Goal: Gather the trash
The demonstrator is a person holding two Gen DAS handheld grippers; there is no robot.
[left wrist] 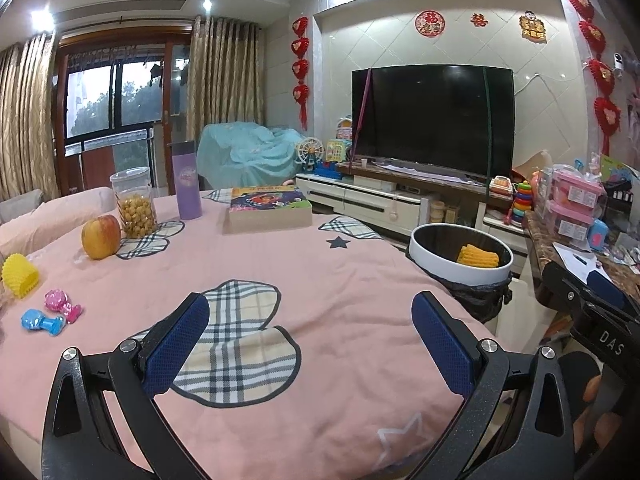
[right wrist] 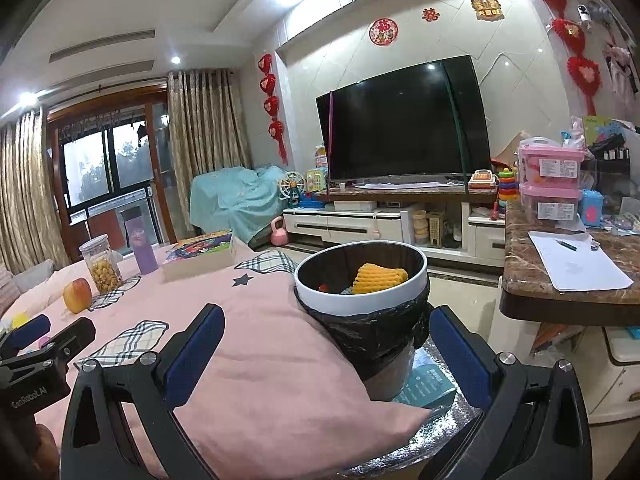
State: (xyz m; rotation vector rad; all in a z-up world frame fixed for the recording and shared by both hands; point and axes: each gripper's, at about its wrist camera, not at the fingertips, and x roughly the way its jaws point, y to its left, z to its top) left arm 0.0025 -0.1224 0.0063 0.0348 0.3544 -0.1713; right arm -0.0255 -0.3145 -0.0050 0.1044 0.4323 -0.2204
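Observation:
A white-rimmed trash bin (left wrist: 440, 258) (right wrist: 352, 304) lined with a black bag stands off the table's right edge. A yellow foam fruit net (left wrist: 478, 257) (right wrist: 378, 278) lies inside it with other scraps. On the pink cloth at the left lie another yellow foam net (left wrist: 19, 276), a pink wrapper (left wrist: 62, 305) and a blue one (left wrist: 40, 320). My left gripper (left wrist: 310, 348) hovers open and empty over the plaid patch. My right gripper (right wrist: 328, 358) is open and empty, low in front of the bin. In the left wrist view the right gripper (left wrist: 600, 300) appears at the right edge.
An apple (left wrist: 101, 237), a jar of yellow snacks (left wrist: 134, 202), a purple bottle (left wrist: 187, 186) and a book (left wrist: 270, 208) stand at the table's far side. A marble counter (right wrist: 560, 276) with papers and pink boxes is on the right. A TV (left wrist: 432, 120) is behind.

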